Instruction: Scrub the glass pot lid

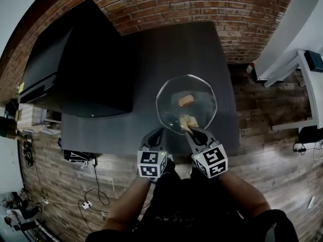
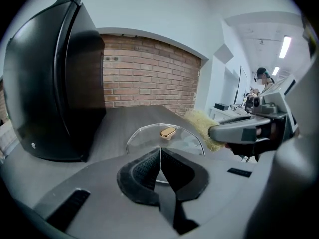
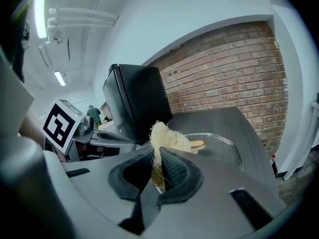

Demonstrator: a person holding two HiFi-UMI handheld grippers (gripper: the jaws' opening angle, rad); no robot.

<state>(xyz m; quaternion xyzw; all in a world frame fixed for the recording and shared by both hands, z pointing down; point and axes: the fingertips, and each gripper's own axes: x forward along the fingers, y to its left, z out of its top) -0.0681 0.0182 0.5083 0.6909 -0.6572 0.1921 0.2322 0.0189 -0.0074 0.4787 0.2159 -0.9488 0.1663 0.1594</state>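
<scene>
Even, fairly bright indoor light comes from white ceiling tubes (image 2: 285,46) high above the bench (image 1: 151,84). Every view bends strongly and darkens at its corners. The glass pot lid (image 1: 187,110) shows faint sheen; the pale scrubber (image 3: 164,138) looks crisp.

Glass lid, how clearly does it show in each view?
Head view: the glass lid is dim on the dark table, with a faint rim sheen and fisheye bending at the edges. Left gripper view: sharp, lightly reflective. Right gripper view: partly hidden behind the fibre scrubber.
</scene>
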